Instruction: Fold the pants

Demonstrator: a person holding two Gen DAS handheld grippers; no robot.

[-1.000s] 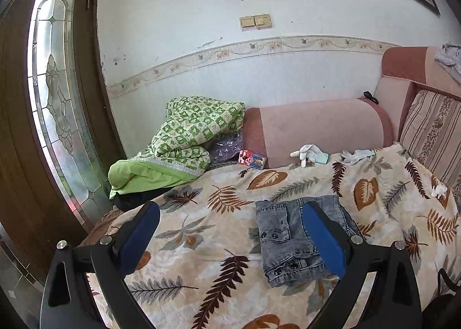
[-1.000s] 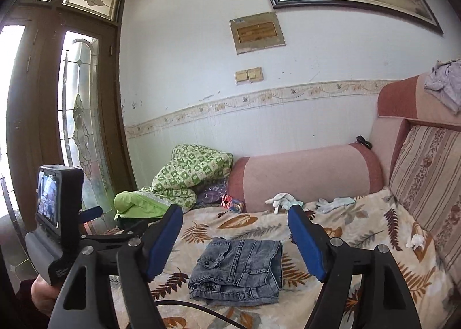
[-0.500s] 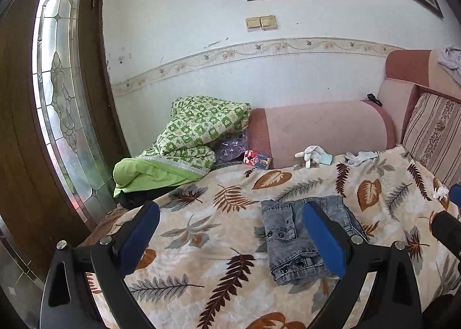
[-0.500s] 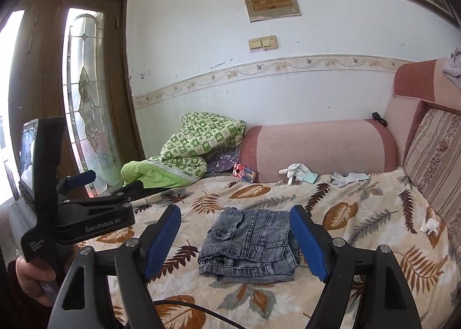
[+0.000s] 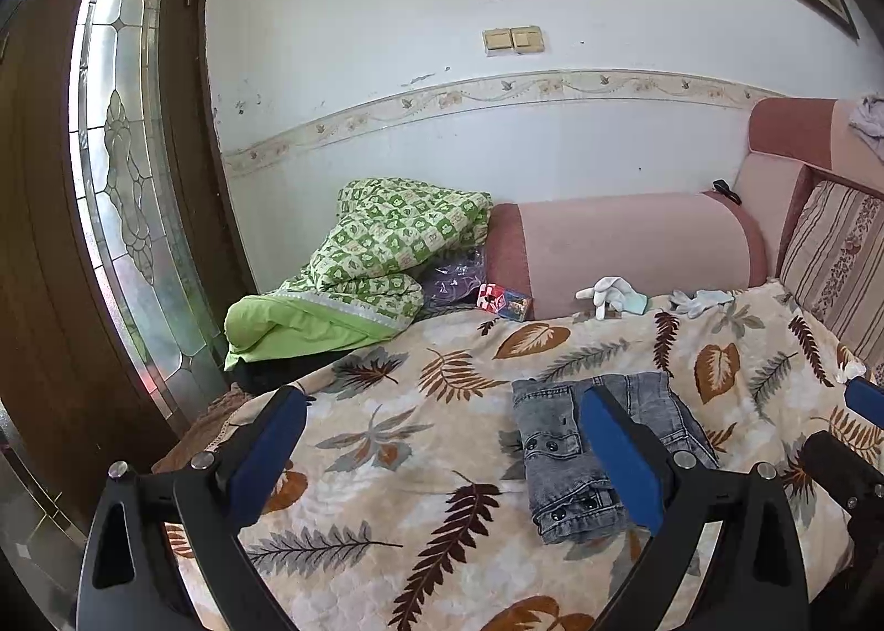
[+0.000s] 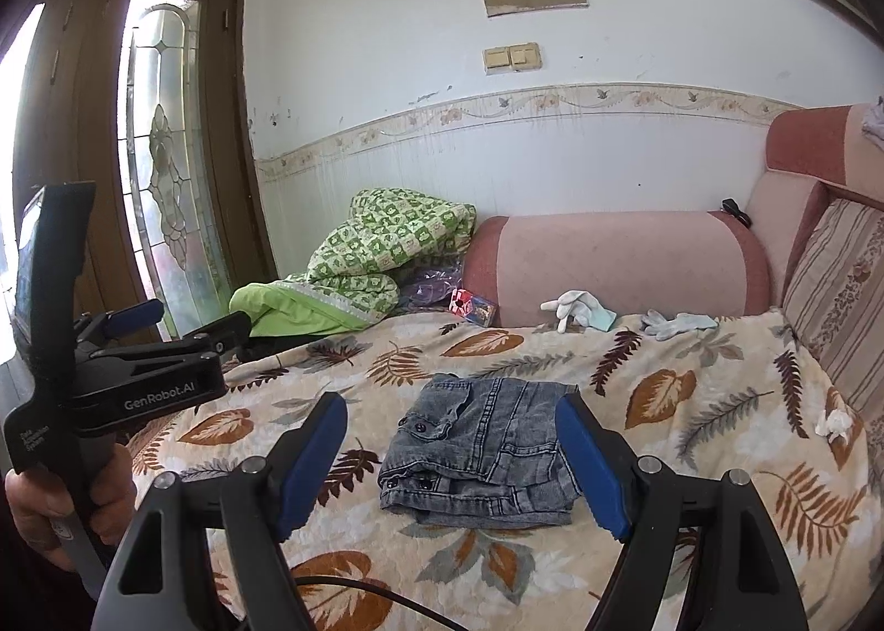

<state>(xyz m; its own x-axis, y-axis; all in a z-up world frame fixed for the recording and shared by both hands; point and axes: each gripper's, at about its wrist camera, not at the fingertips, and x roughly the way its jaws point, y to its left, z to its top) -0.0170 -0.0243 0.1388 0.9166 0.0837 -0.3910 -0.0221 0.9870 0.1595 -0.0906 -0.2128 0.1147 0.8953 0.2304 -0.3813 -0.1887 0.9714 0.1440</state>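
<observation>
- The pants (image 6: 480, 457) lie as a compact grey denim bundle on the leaf-print blanket (image 6: 690, 410) that covers the sofa seat, roughly in the middle of it. They look doubled over more than once, waistband buttons showing at the near left corner, so you can judge the folding as done or nearly so.
- Your right gripper (image 6: 452, 465) is held back from the bundle with its blue pads spread wide and nothing between them. That stand-off frames the whole fold in the right wrist view, which suits a check of the result rather than a grasp.
- Your left gripper (image 5: 442, 457) is likewise released and empty, aimed over the blanket to the left of the pants; its right pad only overlaps the denim in the left wrist view and does not appear to touch it.
- In the right wrist view you hold the left device by its handle, off to the left and clear of the cloth, likely so it cannot drag a layer loose.
- The green quilt (image 5: 381, 255), the white gloves (image 6: 577, 306) and the small red packet (image 6: 472, 304) sit near the pink bolster (image 6: 624, 263), well apart from the pants, leaving you free working room.
- If an edge needs squaring, the near hem looks slightly uneven.
</observation>
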